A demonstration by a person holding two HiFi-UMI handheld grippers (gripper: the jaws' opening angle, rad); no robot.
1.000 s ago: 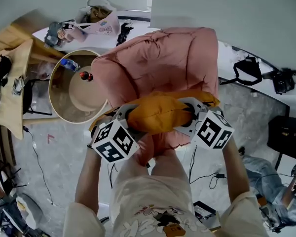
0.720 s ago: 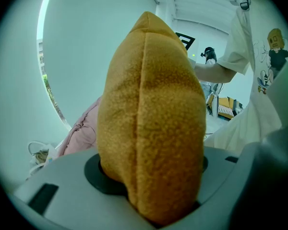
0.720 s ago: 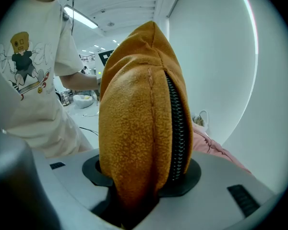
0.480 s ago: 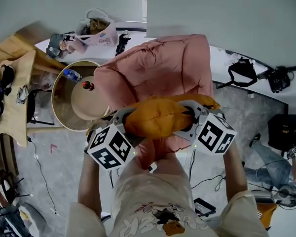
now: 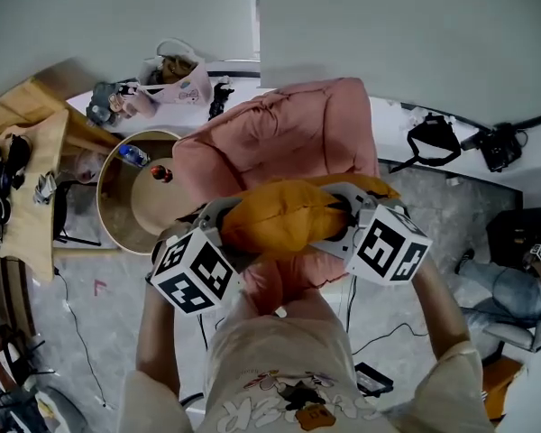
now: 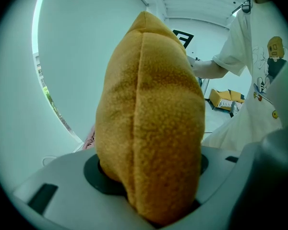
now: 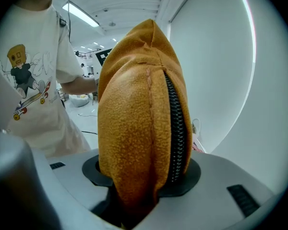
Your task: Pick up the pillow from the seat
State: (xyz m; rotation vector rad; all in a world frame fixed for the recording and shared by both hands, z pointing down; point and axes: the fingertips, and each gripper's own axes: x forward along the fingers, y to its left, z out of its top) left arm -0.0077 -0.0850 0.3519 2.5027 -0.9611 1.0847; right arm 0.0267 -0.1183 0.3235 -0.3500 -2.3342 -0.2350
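Observation:
An orange pillow (image 5: 284, 213) hangs in the air in front of the pink armchair (image 5: 284, 129), clear of its seat. My left gripper (image 5: 224, 224) is shut on the pillow's left end, and my right gripper (image 5: 341, 213) is shut on its right end. In the left gripper view the fuzzy orange pillow (image 6: 151, 123) fills the space between the jaws. The right gripper view shows the pillow (image 7: 134, 128) pinched the same way, with its black zipper (image 7: 176, 128) running up the edge. The marker cubes hide the fingertips in the head view.
A round wooden side table (image 5: 135, 197) with a bottle stands left of the armchair. A wooden desk (image 5: 22, 179) lies at the far left. Bags (image 5: 433, 138) and cables sit on the floor at the right, under a white wall (image 5: 388, 34).
The pillow and both grippers have stayed together in front of the chair. The head view has shifted slightly, so the scene sits a little further left and lower.

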